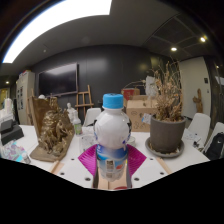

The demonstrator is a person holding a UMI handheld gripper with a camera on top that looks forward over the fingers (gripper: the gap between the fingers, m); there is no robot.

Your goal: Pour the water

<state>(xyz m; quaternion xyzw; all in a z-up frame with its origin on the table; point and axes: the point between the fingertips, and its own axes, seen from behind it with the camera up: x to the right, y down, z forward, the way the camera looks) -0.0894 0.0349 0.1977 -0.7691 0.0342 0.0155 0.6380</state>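
Two gripper (112, 165) fingers clamp upright water bottle (112, 135), held level.

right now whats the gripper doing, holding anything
Gripper: shut on the water bottle, pink pads pressed against its lower sides.

This looks like an office or studio showroom rather than a home: a dark wall carries a mounted screen (59, 79), a long light panel (58, 17) and spotlights sit in the dark ceiling, and a white worktop (168, 163) holds display pieces, a carved wooden sculpture (52, 130) and a potted dry plant (167, 118)
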